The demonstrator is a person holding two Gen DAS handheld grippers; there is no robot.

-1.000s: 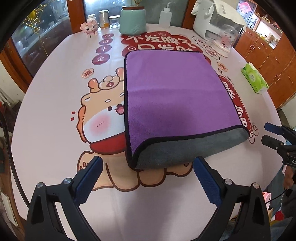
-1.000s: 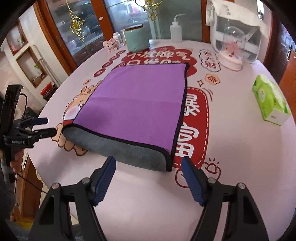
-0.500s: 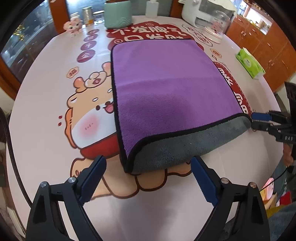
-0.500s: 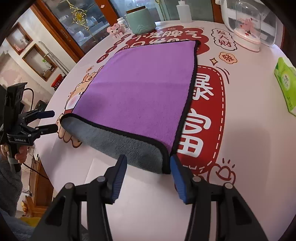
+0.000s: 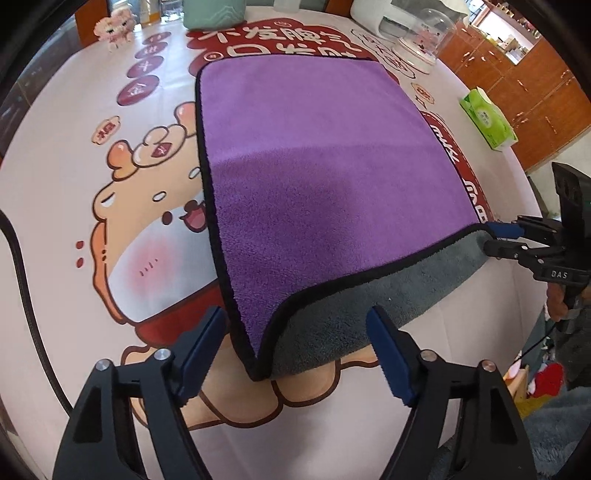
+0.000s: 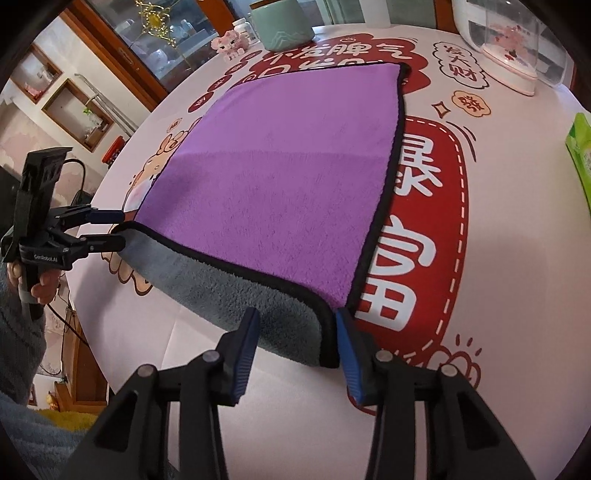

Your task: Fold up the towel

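A purple towel (image 5: pixel 317 173) with a black hem and grey underside lies folded once on the printed tablecloth; it also shows in the right wrist view (image 6: pixel 280 184). My left gripper (image 5: pixel 295 347) is open, its fingers straddling the towel's near left corner. My right gripper (image 6: pixel 295 343) is open but narrowed, its fingers on both sides of the near right corner, close to the cloth. Each gripper appears in the other's view, the right one (image 5: pixel 498 240) and the left one (image 6: pixel 107 229) at the towel's front corners.
A green tissue pack (image 5: pixel 487 118) lies right of the towel. A teal jar (image 6: pixel 282 22), a glass dome (image 6: pixel 513 48), a white appliance (image 5: pixel 384 18) and a small pink figure (image 5: pixel 116 31) stand at the far edge. The table edge (image 6: pixel 147 350) runs just under the grippers.
Both grippers have moved forward to the towel's near corners. The right gripper's fingers have narrowed around its corner. The towel has not moved.
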